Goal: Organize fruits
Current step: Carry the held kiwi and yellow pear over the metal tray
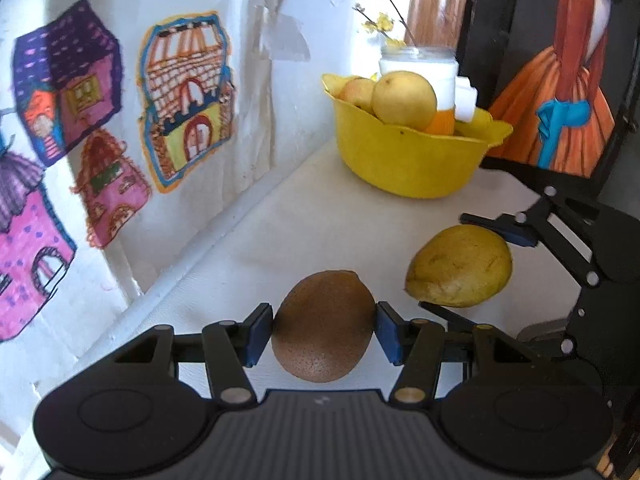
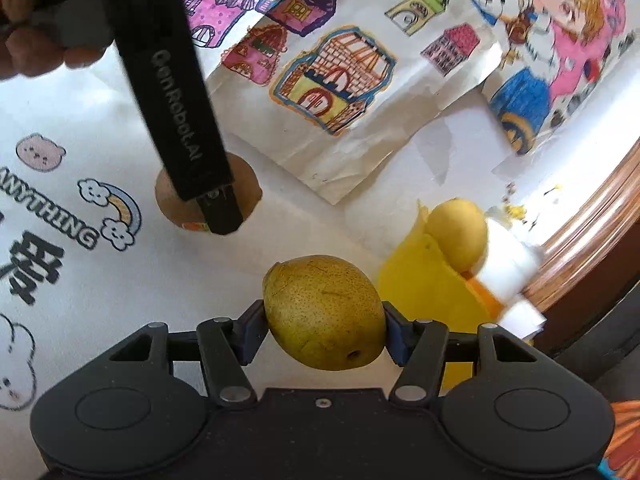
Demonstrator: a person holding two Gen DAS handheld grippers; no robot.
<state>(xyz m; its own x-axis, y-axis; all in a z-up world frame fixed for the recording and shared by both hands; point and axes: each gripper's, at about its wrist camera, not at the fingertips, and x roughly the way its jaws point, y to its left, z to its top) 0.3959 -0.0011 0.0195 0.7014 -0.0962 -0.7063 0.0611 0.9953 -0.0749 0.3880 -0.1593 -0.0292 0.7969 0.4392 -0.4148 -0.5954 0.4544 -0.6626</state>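
Observation:
My left gripper (image 1: 324, 330) is shut on a brown kiwi (image 1: 324, 326), held above the white table (image 1: 312, 220). To its right in the left wrist view hangs a yellow-green pear (image 1: 460, 266), gripped between the blue pads of my right gripper (image 1: 464, 264). In the right wrist view that same pear (image 2: 324, 312) fills the space between the pads of the right gripper (image 2: 325, 330). The kiwi (image 2: 170, 200) shows there at left, partly hidden behind the black left gripper. A yellow bowl (image 1: 404, 156) with pale yellow fruits and an orange one stands at the back; the bowl (image 2: 424, 288) lies right of the pear.
Coloured drawings of houses (image 1: 184, 96) cover the wall on the left. A white jar (image 1: 432, 64) with yellow flowers stands behind the bowl, and a framed painting of an orange dress (image 1: 560, 92) leans at right. A hand (image 2: 36, 20) holds the left gripper. A printed cloth (image 2: 48, 208) covers the table.

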